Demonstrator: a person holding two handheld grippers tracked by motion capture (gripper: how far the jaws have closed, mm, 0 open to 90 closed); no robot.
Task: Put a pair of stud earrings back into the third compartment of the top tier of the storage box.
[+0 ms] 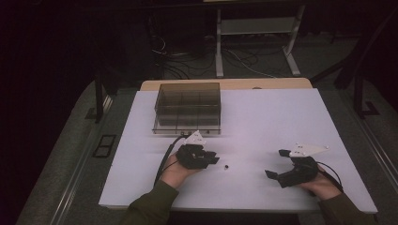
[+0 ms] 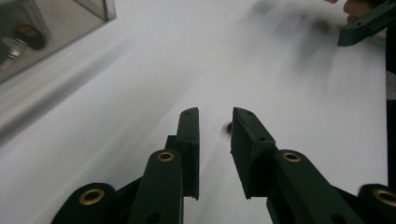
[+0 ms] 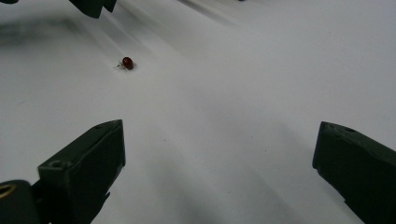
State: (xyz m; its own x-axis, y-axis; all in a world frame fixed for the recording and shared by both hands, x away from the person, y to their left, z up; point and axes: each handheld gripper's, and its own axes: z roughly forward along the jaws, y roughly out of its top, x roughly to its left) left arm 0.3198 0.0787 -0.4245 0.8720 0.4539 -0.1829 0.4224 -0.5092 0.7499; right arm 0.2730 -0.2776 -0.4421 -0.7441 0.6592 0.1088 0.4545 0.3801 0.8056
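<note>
While a small dark red bead (image 1: 226,167) lies bare on the white surface (image 1: 263,122), left hand-held gripper (image 1: 213,157) at its 9 o'clock, jaws narrowly parted, right hand-held gripper (image 1: 277,164) at 3 o'clock, jaws spread wide, clear compartmented box (image 1: 187,108) at 11 o'clock, contents blurred.

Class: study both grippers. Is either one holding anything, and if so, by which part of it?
Nothing is held. The left gripper has its jaws slightly apart and bare, with the small red bead lying free on the white table. The right gripper stands wide open.
</note>
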